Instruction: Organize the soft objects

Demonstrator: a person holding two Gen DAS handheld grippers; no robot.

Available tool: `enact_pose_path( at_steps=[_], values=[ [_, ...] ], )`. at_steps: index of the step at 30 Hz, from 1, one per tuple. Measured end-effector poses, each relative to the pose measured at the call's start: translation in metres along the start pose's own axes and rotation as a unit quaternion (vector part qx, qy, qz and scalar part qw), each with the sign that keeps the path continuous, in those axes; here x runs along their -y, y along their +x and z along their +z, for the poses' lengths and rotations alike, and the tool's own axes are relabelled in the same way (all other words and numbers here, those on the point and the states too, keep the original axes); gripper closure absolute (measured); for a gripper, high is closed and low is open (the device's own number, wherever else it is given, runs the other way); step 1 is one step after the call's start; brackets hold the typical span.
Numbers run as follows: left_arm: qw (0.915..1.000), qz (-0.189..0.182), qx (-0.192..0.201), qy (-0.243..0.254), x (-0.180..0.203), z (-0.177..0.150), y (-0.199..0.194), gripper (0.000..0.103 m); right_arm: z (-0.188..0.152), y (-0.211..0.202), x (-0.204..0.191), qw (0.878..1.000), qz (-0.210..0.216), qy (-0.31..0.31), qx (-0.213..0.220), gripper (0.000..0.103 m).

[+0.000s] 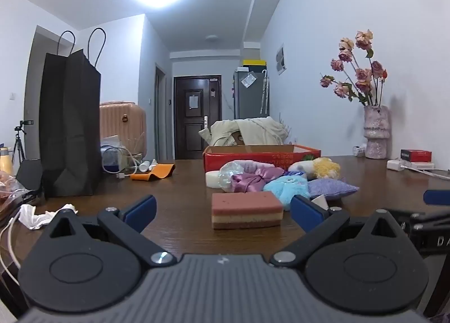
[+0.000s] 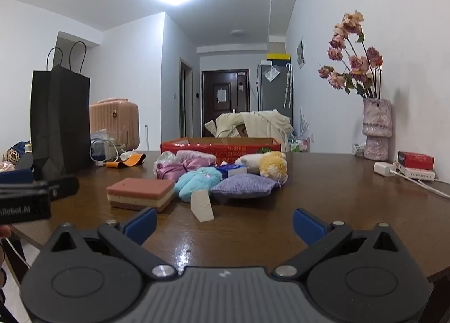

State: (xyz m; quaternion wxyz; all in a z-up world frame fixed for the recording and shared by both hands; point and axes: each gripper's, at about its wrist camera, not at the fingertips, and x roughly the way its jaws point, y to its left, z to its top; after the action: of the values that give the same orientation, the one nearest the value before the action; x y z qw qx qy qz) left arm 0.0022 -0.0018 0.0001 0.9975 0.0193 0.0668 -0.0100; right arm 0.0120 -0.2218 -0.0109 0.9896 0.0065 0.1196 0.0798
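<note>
A striped pink, cream and brown sponge (image 1: 247, 210) (image 2: 140, 193) lies on the brown table, nearest me. Behind it sits a heap of soft things: a turquoise plush toy (image 1: 287, 187) (image 2: 197, 181), a lilac knitted pouch (image 1: 332, 188) (image 2: 243, 186), a purple satin bow (image 1: 253, 179) (image 2: 180, 166) and a yellow-white plush (image 1: 323, 167) (image 2: 270, 164). A red cardboard box (image 1: 261, 154) (image 2: 219, 145) stands behind the heap. My left gripper (image 1: 223, 212) is open just short of the sponge. My right gripper (image 2: 225, 223) is open over bare table, with nothing between its fingers.
A tall black paper bag (image 1: 69, 126) (image 2: 59, 120) stands at the left with cables and an orange strap (image 1: 153, 172) beside it. A vase of dried roses (image 1: 375, 131) (image 2: 377, 131), small boxes and a charger (image 2: 384, 168) line the right wall. Crumpled tissue (image 1: 45, 214) lies front left.
</note>
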Motion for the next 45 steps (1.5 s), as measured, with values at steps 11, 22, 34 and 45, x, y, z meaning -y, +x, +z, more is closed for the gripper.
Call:
enact_pose_path(
  at_steps=[11,22,34,45],
  values=[
    [1.0,0.004,0.008,-0.001,-0.003,0.003,0.001,0.0,0.0,0.005,0.0,1.0,0.006,0.023,0.006,0.0],
    [1.0,0.002,0.006,0.0,-0.001,0.004,0.003,0.0,0.001,0.01,0.004,1.0,0.001,0.025,0.004,0.0],
    [1.0,0.006,-0.006,-0.004,-0.004,0.003,0.007,0.0,0.001,0.015,0.007,0.999,0.004,0.033,-0.006,0.0],
    [0.9999,0.006,-0.007,-0.004,-0.004,0.002,0.007,0.0,0.0,0.015,0.008,0.999,0.004,0.037,-0.012,0.0]
  ],
)
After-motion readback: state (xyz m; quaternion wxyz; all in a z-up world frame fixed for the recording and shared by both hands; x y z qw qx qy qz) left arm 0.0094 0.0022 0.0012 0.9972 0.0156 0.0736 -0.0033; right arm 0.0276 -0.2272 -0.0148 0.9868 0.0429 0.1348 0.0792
